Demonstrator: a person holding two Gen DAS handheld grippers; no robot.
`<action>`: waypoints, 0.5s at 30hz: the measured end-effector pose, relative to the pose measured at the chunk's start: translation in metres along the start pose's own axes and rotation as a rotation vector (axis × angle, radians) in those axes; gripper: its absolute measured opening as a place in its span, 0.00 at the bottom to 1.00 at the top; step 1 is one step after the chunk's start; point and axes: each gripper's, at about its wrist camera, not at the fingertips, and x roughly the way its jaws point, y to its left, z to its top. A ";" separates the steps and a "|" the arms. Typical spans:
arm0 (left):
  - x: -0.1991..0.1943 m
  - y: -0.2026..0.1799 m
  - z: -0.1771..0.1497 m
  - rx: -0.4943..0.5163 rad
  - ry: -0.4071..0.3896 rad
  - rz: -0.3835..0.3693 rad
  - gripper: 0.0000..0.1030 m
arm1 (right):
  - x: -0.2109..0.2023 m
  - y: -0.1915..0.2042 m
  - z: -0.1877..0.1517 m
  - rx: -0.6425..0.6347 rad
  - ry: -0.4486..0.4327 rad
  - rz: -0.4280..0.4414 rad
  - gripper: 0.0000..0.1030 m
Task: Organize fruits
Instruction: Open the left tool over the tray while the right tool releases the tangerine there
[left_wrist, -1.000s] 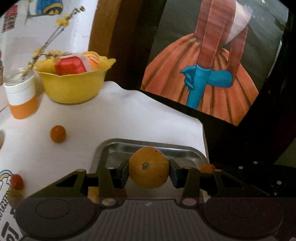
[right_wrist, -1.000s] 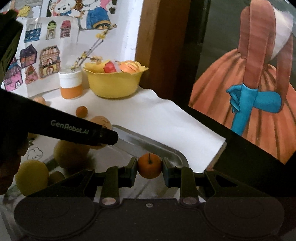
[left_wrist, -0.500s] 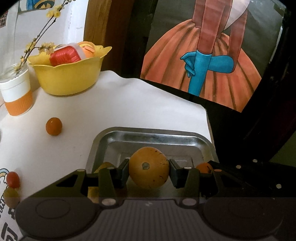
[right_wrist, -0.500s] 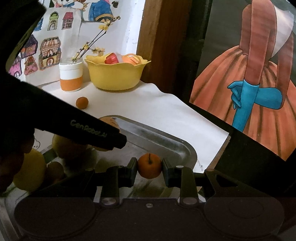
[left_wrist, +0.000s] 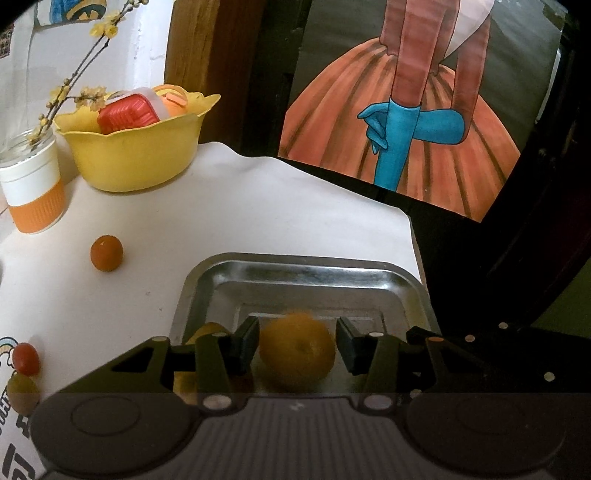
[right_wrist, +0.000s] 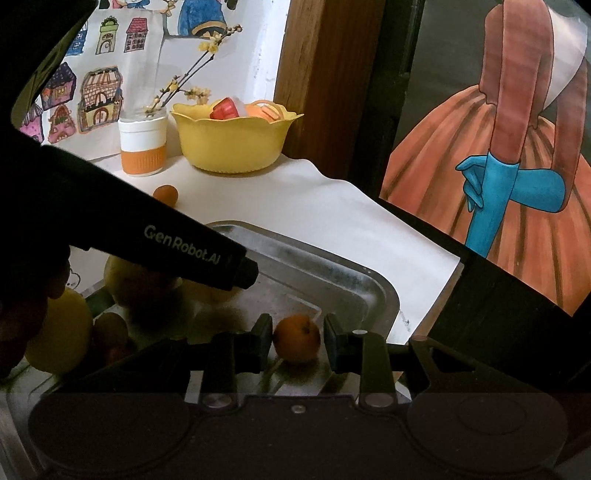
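Our left gripper (left_wrist: 297, 345) released around a blurred orange (left_wrist: 297, 350), right gripper (right_wrist: 297, 341) loosed beside a small tangerine (right_wrist: 296, 342), both over our steel tray (left_wrist: 306, 266)

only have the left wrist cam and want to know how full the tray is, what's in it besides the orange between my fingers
Observer: The right wrist view shows more fruit at the far end of the tray from its gripper: a large yellow fruit with a small brown fruit beside it.
Operator: ok and what's the right gripper doing
Observer: The right gripper is low over the tray with a small orange between its fingers. The fruit seems to rest on the tray floor, and a thin gap shows at one pad, so it looks unclamped.
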 end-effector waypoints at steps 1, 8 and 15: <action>0.000 0.000 0.000 0.001 -0.001 -0.002 0.50 | 0.000 0.000 -0.001 0.000 0.000 0.001 0.32; -0.010 0.003 0.001 -0.018 -0.016 -0.006 0.57 | -0.007 -0.001 -0.001 0.010 -0.012 -0.011 0.46; -0.035 0.002 -0.002 -0.013 -0.062 0.024 0.73 | -0.032 0.001 0.000 0.034 -0.061 -0.025 0.67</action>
